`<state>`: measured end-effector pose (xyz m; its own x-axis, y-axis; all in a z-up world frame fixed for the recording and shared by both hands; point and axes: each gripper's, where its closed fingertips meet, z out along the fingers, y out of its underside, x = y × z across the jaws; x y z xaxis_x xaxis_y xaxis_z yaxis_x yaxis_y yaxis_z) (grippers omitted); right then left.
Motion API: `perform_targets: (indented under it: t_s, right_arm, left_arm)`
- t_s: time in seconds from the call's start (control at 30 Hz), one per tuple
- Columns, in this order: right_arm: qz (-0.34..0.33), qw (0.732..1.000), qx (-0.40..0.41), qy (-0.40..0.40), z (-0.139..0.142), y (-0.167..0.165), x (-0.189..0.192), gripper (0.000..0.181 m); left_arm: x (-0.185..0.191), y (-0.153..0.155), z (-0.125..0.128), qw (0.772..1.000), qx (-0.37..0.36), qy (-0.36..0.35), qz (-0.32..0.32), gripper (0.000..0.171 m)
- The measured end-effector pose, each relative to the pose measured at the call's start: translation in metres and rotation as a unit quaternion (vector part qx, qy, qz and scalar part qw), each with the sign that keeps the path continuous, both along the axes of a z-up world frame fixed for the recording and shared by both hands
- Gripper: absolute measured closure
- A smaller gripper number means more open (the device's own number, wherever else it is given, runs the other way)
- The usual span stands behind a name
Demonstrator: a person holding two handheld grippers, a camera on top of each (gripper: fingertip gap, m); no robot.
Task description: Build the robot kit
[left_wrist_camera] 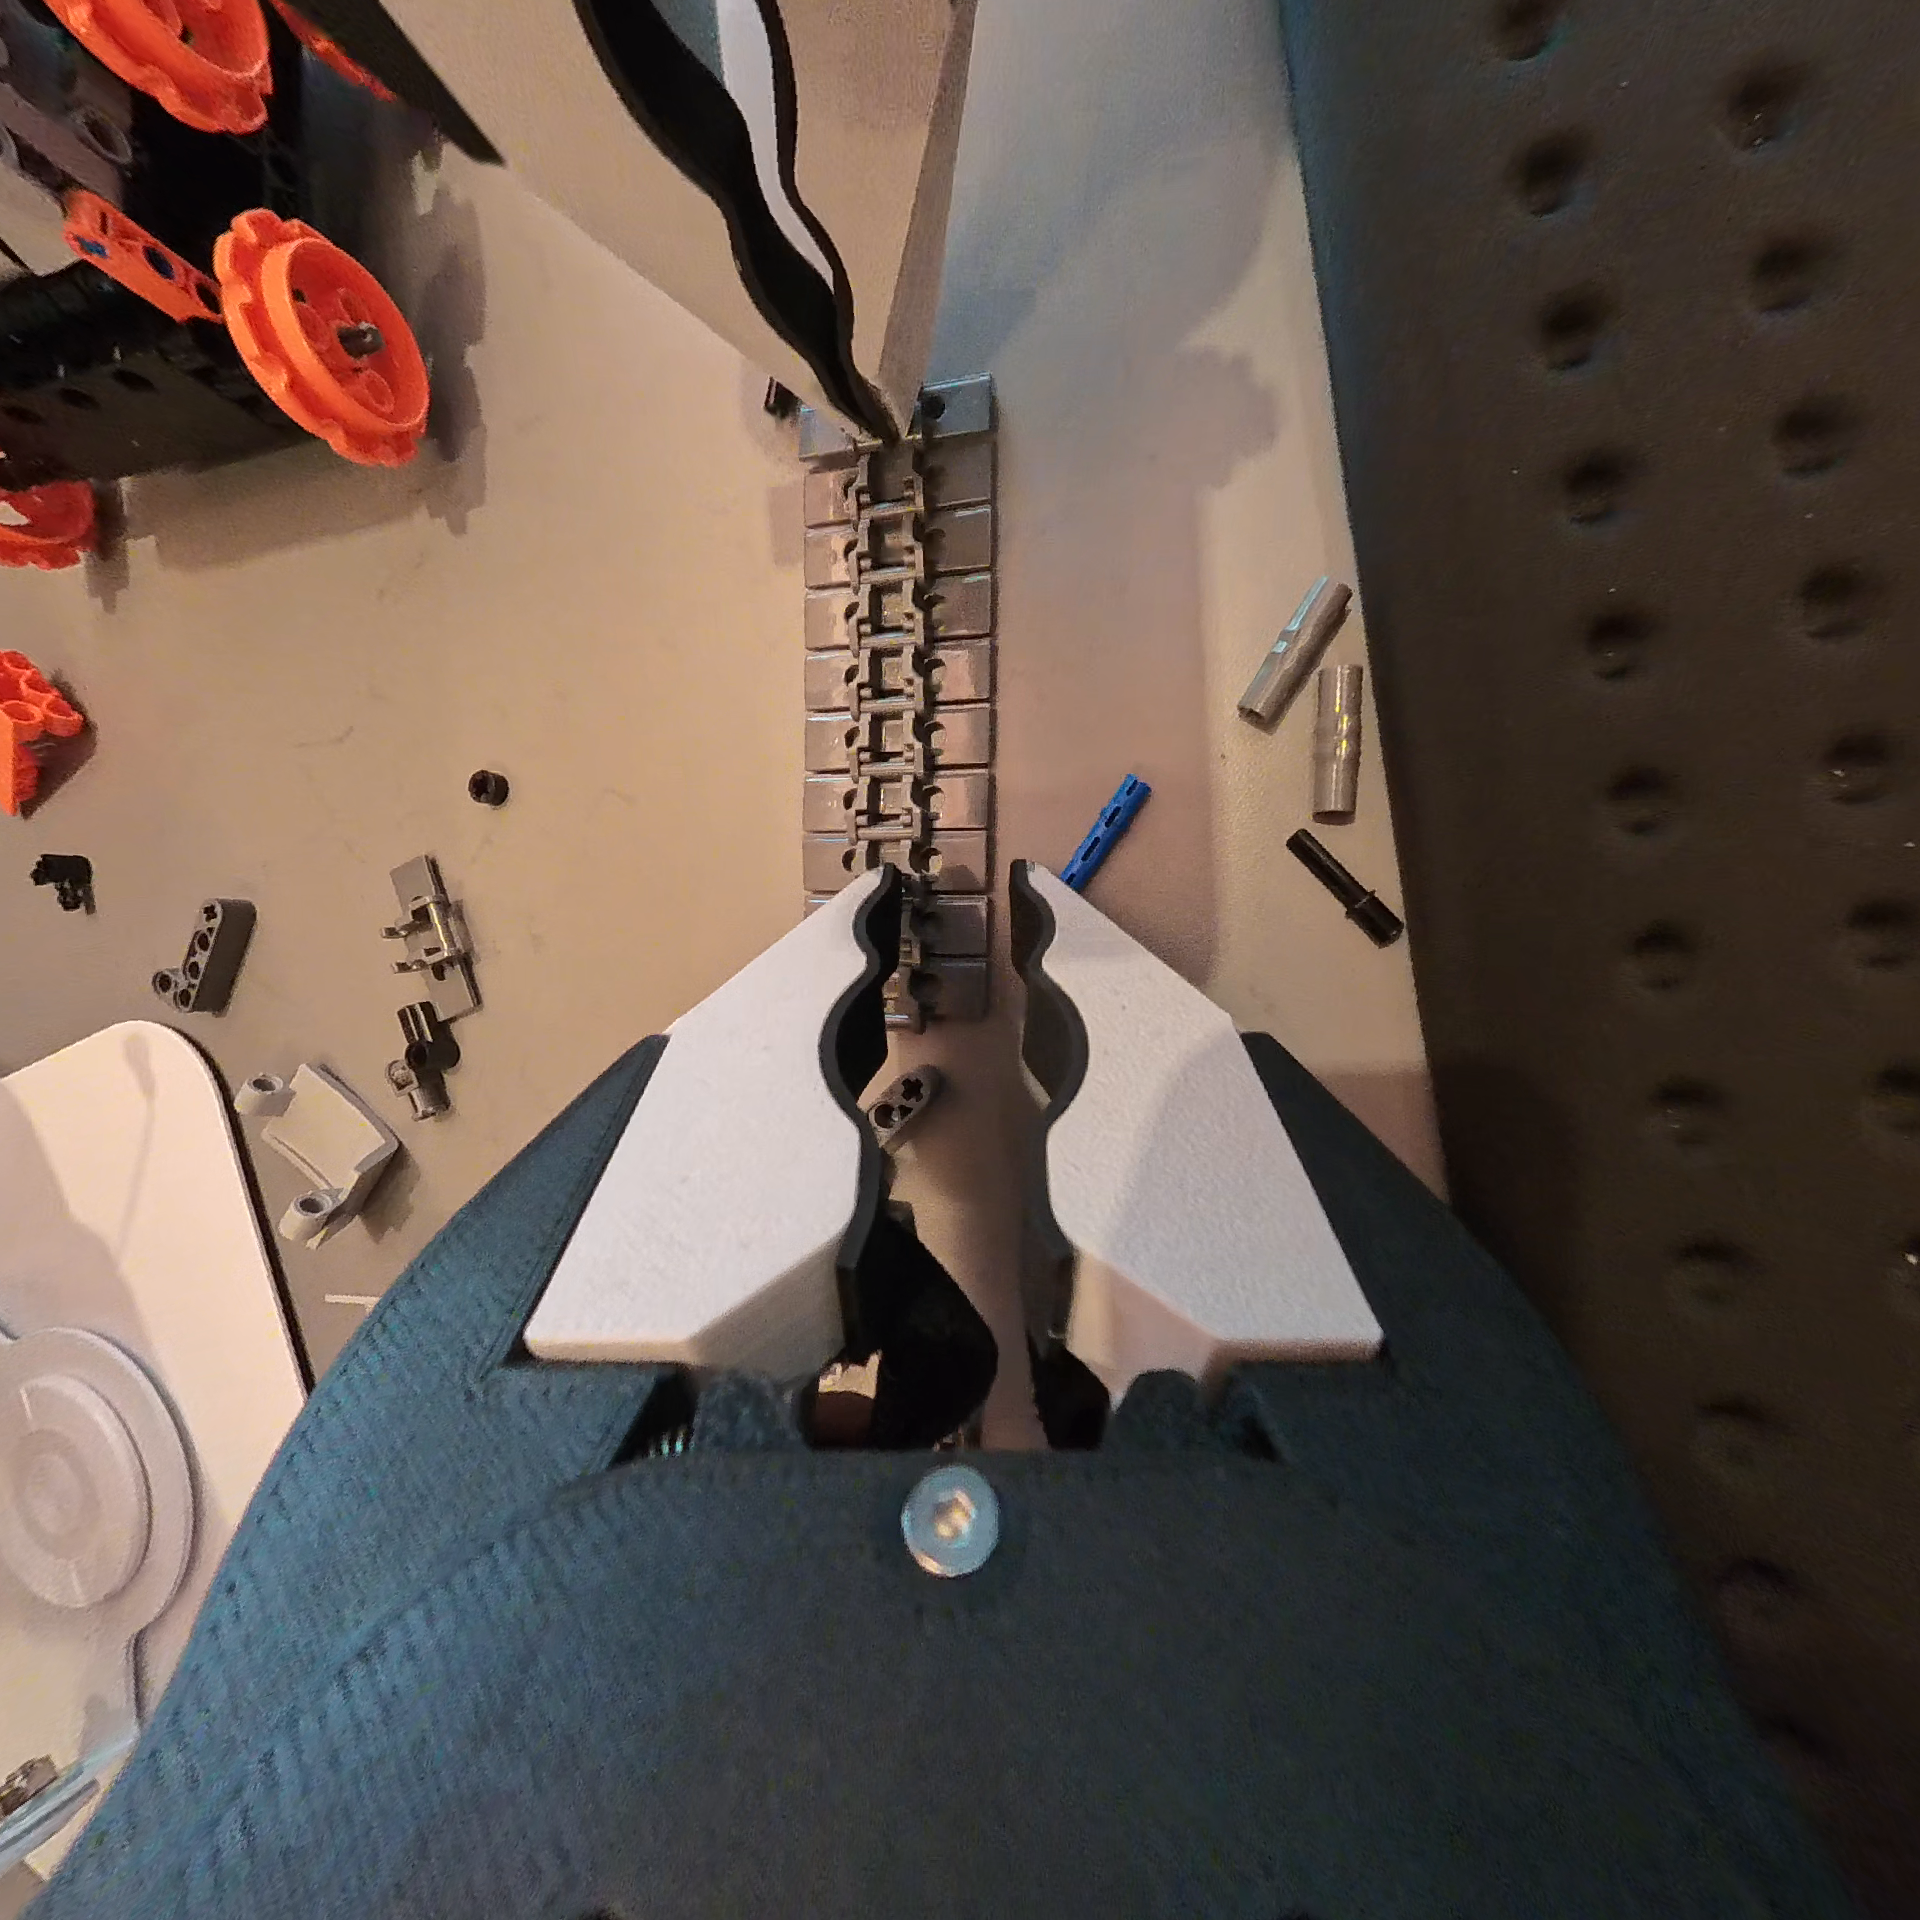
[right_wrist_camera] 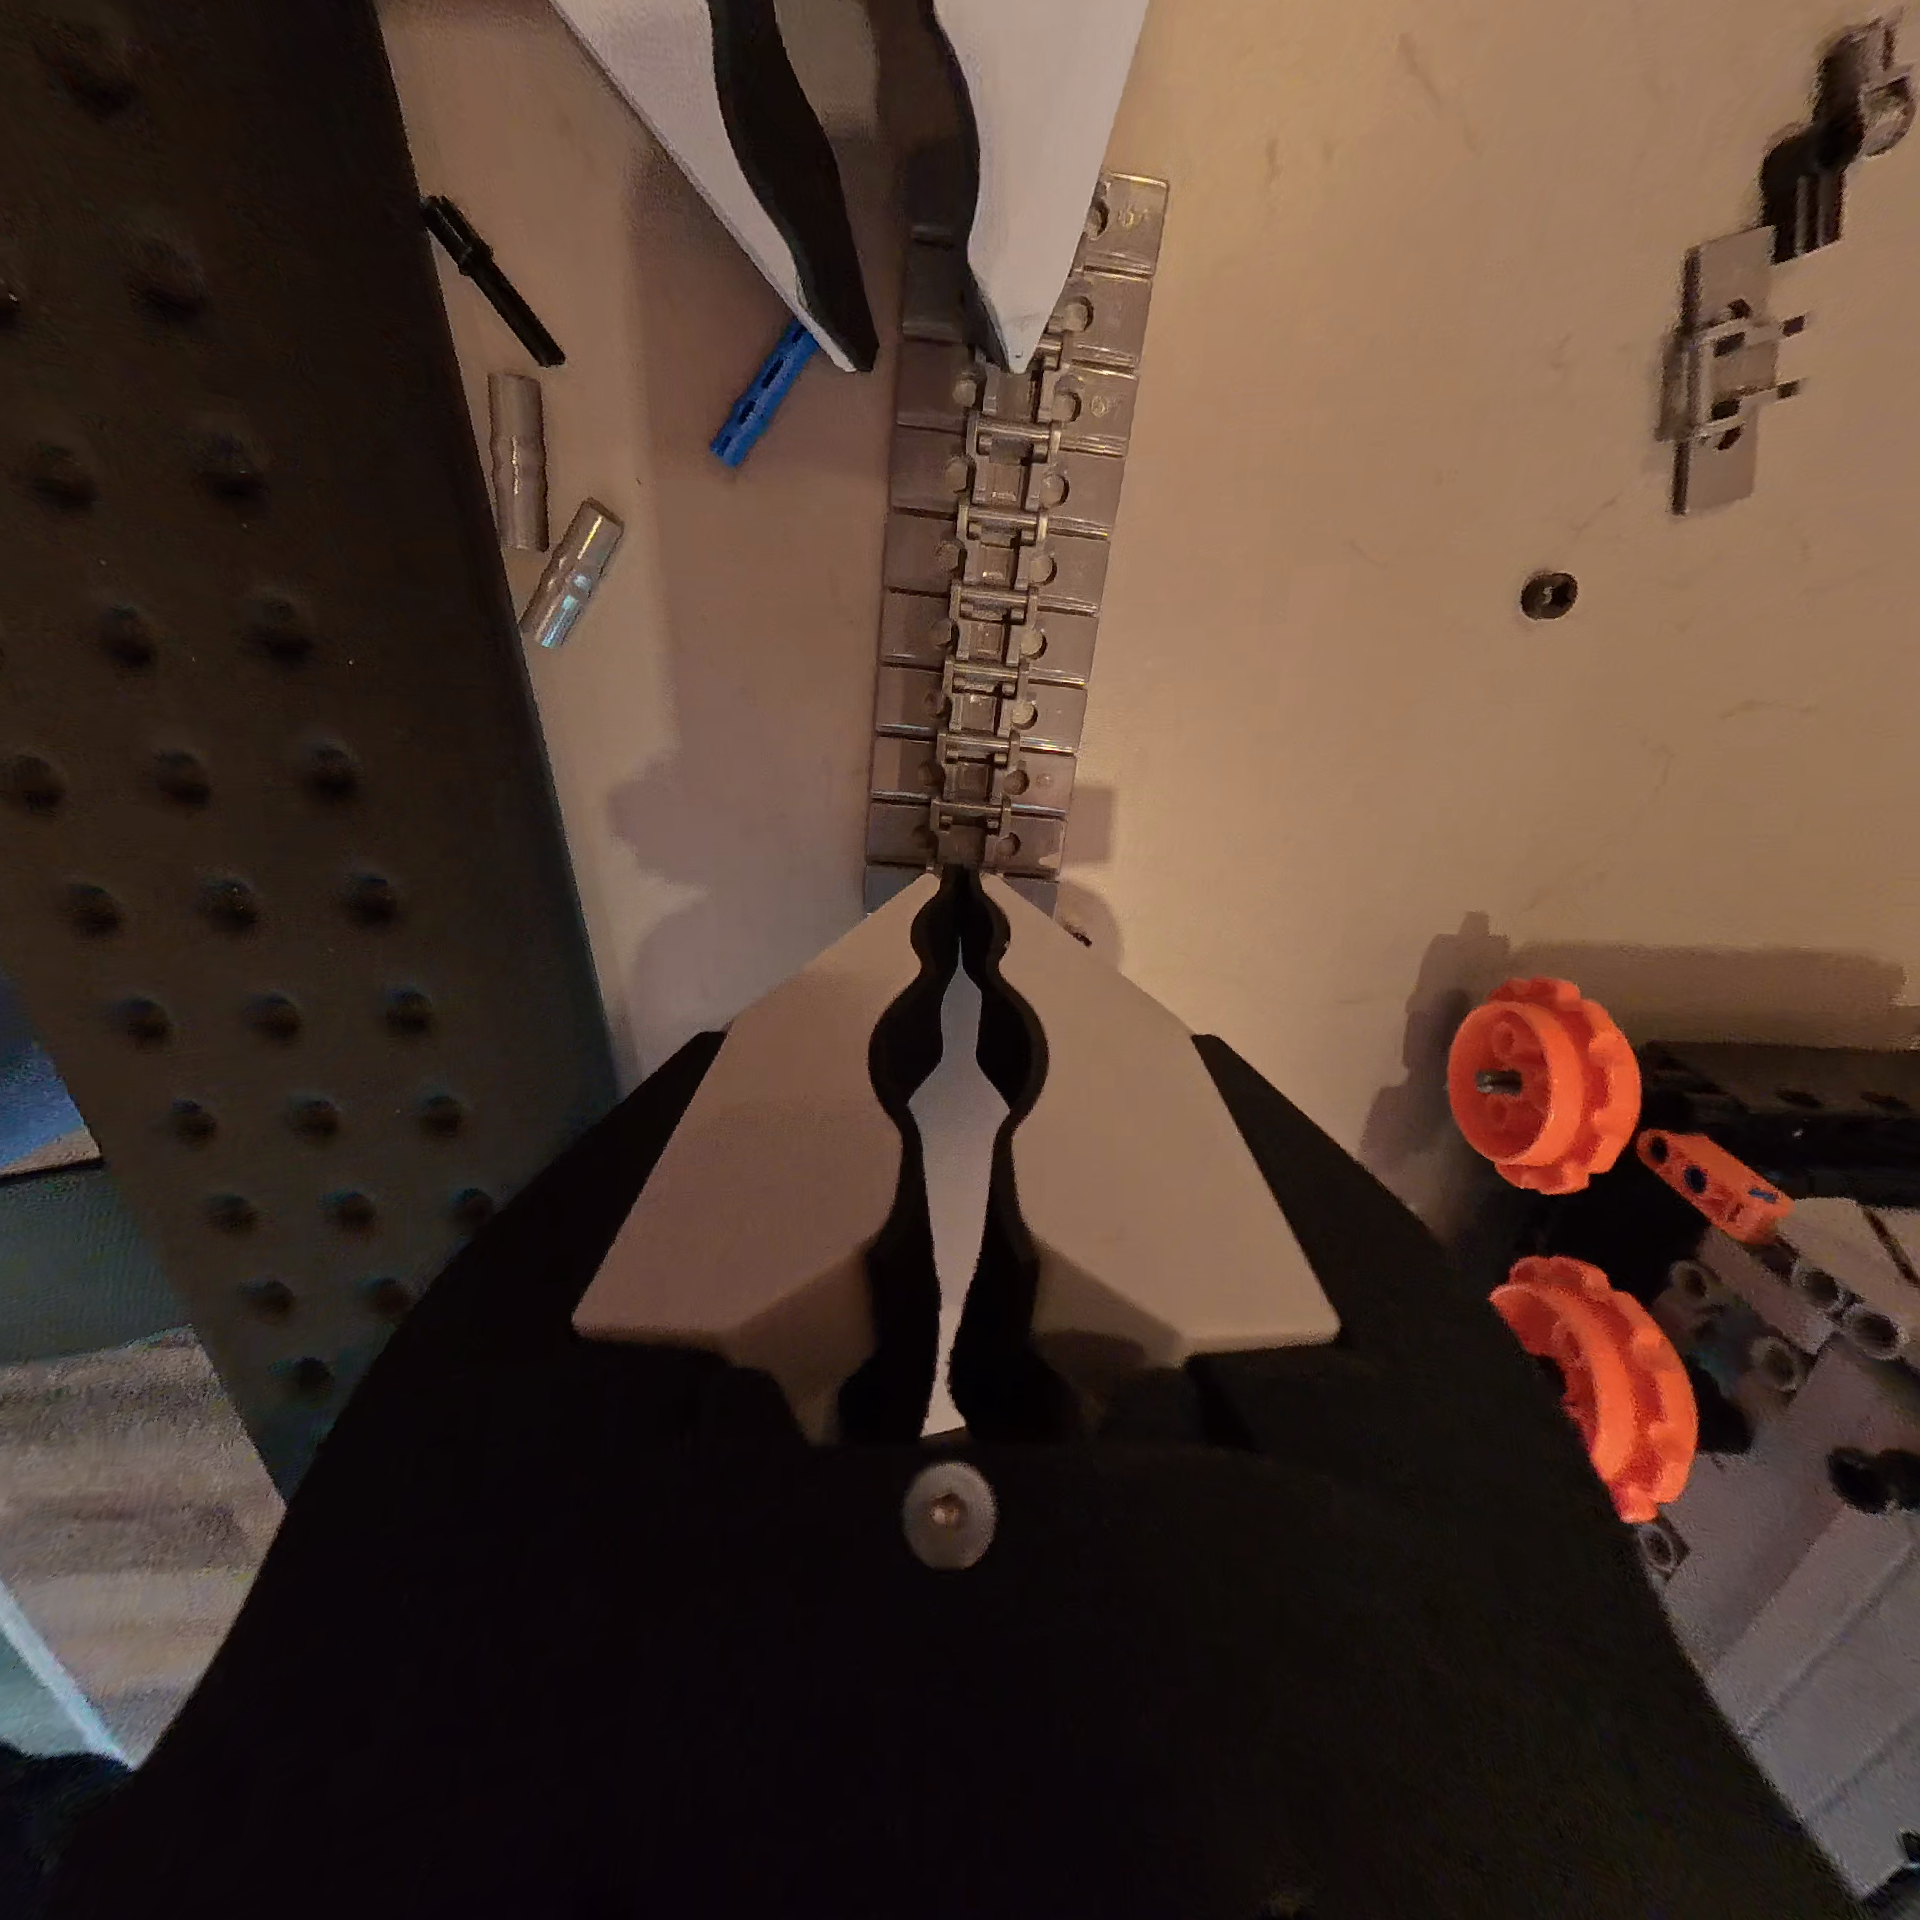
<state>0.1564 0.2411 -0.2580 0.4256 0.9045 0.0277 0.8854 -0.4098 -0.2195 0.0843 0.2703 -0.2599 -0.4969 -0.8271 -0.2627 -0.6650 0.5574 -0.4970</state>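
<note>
Both grippers meet the same grey tread chain (left_wrist_camera: 900,665) from opposite ends as it lies straight along the pale tabletop (left_wrist_camera: 582,665). My left gripper (left_wrist_camera: 951,883) stands with its jaws narrowly apart over the near end of the chain; one finger overlaps the links there, the other sits just off the chain's edge, and I cannot tell whether either presses down on it. My right gripper (right_wrist_camera: 961,883) has its jaws closed to a sliver, tips pinching the centre spine of the last link at its own end. In the left wrist view the right gripper's pale fingers come down from the top onto the far link. Room is tight on one side: a dark padded panel with dimples (left_wrist_camera: 1662,831) runs close along the chain, leaving only a strip of table where a blue pin (left_wrist_camera: 1107,829), two grey sleeve connectors (left_wrist_camera: 1335,743) and a black pin (left_wrist_camera: 1343,886) lie loose. On the other side the table opens wider, with a spare grey track link (left_wrist_camera: 434,951), a dark bent liftarm (left_wrist_camera: 206,954) and a small black bush (left_wrist_camera: 487,787) scattered well apart from the chain. Farther off stands a black model chassis with orange sprocket wheels (left_wrist_camera: 322,338), and a white rounded plate (left_wrist_camera: 135,1195) sits at the near table edge.
</note>
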Motion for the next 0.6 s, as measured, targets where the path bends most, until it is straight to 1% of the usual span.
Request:
perform_targets:
  t_s: [0.17,0.27,0.37,0.43,0.47,0.6]
  right_arm:
    - [0.012,0.999,-0.047,-0.012,-0.002,0.0,0.0,0.181]
    - [0.013,0.999,-0.049,-0.018,-0.002,0.0,0.0,0.181]
    - [0.008,0.999,-0.04,0.016,0.0,0.0,0.001,0.181]
    - [-0.004,0.999,-0.016,0.046,0.005,0.002,-0.002,0.174]
    - [-0.008,0.998,-0.008,0.065,0.009,0.002,-0.003,0.174]
    - [-0.014,0.994,0.028,0.109,0.025,-0.001,0.0,0.174]
  left_arm:
    - [0.0,-0.002,0.0,1.0,0.001,-0.008,-0.003,0.153]
    - [0.0,-0.003,0.0,1.0,0.006,-0.01,-0.004,0.154]
    - [-0.004,0.005,0.006,1.0,0.013,-0.014,0.005,0.148]
    - [-0.01,0.012,0.017,0.999,0.006,-0.029,0.021,0.148]
    - [-0.014,0.018,0.024,0.999,0.011,-0.039,0.033,0.148]
    - [-0.048,0.043,0.041,0.995,0.02,-0.039,0.087,0.151]
